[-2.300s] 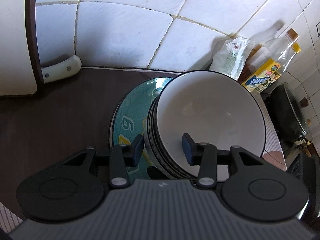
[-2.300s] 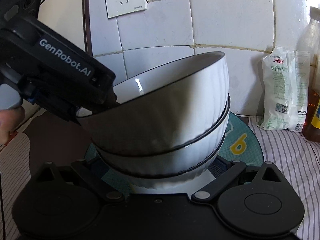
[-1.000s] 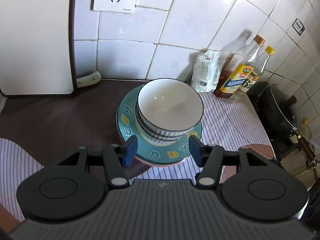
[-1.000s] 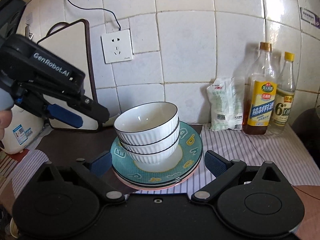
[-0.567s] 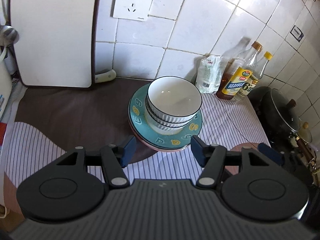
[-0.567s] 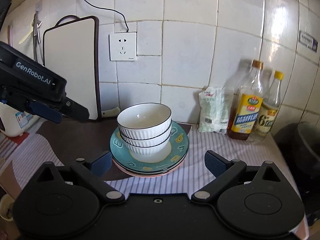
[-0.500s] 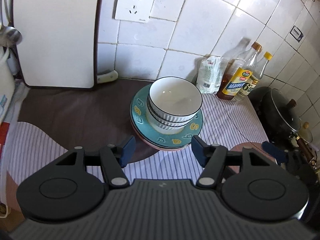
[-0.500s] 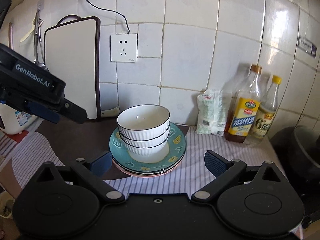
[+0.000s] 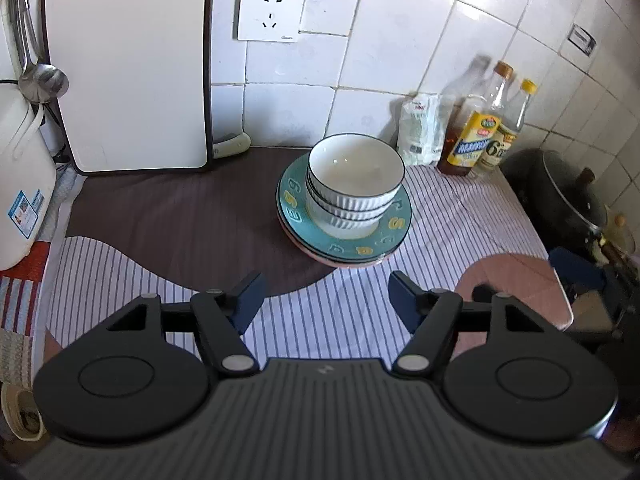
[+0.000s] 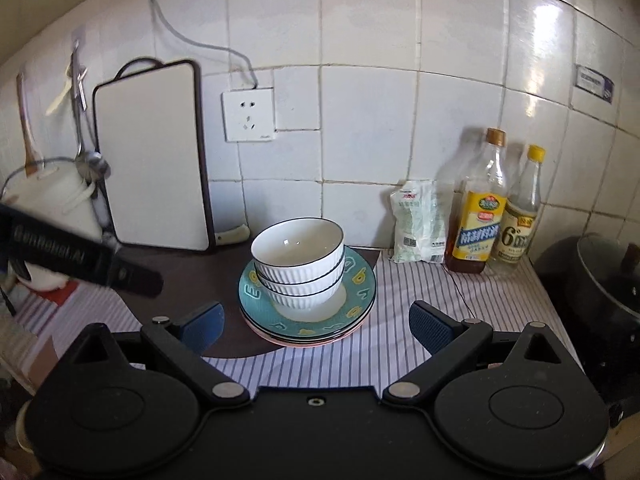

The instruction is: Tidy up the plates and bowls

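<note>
Three white ribbed bowls (image 9: 354, 184) are nested on a stack of teal plates (image 9: 390, 232) with yellow letters, with a pink plate at the bottom. The stack also shows in the right wrist view, bowls (image 10: 298, 264) on plates (image 10: 362, 292). My left gripper (image 9: 326, 298) is open and empty, held back from the stack above the striped cloth. My right gripper (image 10: 316, 326) is open and empty, also pulled back in front of the stack. The left gripper's body (image 10: 76, 260) shows blurred at the left of the right wrist view.
A white cutting board (image 9: 128, 64) leans on the tiled wall at back left, beside a white pot (image 9: 20, 184) and ladle. A white bag (image 9: 420, 136) and two bottles (image 9: 476, 136) stand to the right of the stack. A black wok (image 9: 560, 192) sits at far right.
Both grippers have drawn back and up from the stack. The left gripper let go of the top bowl, which now rests nested on the others.
</note>
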Tool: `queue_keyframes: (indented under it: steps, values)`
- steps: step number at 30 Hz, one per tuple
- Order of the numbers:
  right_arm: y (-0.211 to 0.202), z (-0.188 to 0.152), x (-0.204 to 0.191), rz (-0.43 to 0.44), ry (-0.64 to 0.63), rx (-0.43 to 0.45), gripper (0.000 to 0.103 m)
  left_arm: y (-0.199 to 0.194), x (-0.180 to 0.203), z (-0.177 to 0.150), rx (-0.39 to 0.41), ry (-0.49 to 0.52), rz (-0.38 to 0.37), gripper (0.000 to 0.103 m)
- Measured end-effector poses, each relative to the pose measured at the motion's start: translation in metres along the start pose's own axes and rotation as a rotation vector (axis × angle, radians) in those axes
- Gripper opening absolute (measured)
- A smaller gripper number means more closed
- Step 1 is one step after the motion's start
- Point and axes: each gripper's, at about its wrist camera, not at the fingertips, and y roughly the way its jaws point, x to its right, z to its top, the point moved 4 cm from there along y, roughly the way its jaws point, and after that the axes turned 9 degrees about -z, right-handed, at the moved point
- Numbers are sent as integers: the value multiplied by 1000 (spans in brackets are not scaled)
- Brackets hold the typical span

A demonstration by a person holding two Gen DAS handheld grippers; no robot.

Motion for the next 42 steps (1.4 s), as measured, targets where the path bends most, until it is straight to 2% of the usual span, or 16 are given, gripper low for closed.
queue_keyframes:
  steps: [3, 6, 9, 11, 13, 16, 19, 24, 32, 42]
  values:
    - [-6, -1, 8, -7, 49, 3, 101, -3, 0, -7, -4, 3, 14, 80]
    - [-9, -1, 13, -17, 81, -16, 100, -5, -2, -14, -12, 7, 32, 86]
    - [-11, -2, 17, -62, 102, -55, 101, -5, -3, -21, -16, 11, 47, 92]
    - [-13, -3, 17, -68, 113, -74, 102, -6, -4, -26, -8, 24, 71, 94]
    - [-15, -5, 17, -93, 110, -90, 103, -8, -3, -30, -9, 33, 81, 94]
    - [-19, -7, 10, -141, 40, -133, 103, -12, -2, -34, -10, 27, 56, 94]
    - [-27, -9, 7, -132, 21, -124, 103, -16, 1, -38, -3, 30, 65, 94]
    - [-33, -14, 11, -139, 75, -112, 103, -21, 5, -48, 2, 42, 80, 94]
    - [-50, -22, 14, -163, 95, -40, 103, -28, 7, -64, 32, 45, 111, 94]
    - [-56, -28, 9, -170, 71, -51, 103, -34, 5, -71, 40, 47, 116, 94]
